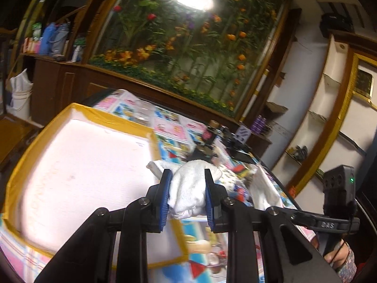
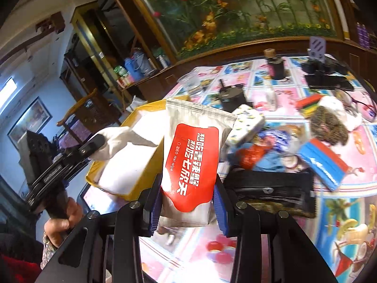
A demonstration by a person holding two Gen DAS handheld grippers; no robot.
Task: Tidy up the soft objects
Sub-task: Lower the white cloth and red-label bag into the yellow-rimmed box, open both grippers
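Left jaws: left gripper [image 1: 187, 195] pinching a bunched white cloth [image 1: 188, 188], tilted slightly down over the near right corner of the white tray [image 1: 77, 165].
Right jaws: right gripper [image 2: 187, 206] clamped on the lower end of an upright wet-wipe pack [image 2: 192, 162], above the desk [image 2: 329, 212].
Hands: left hand [image 2: 62, 221] grips its handle at lower left.
Tray: yellow-taped rim, bare white floor.
Desk right: crowded with soft items, a black pouch [image 2: 271, 188] just beside the pack.

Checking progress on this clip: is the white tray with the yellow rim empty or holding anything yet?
Empty as far as visible: the tray shows only bare white floor. The white cloth is clamped in the left gripper, not lying in it.
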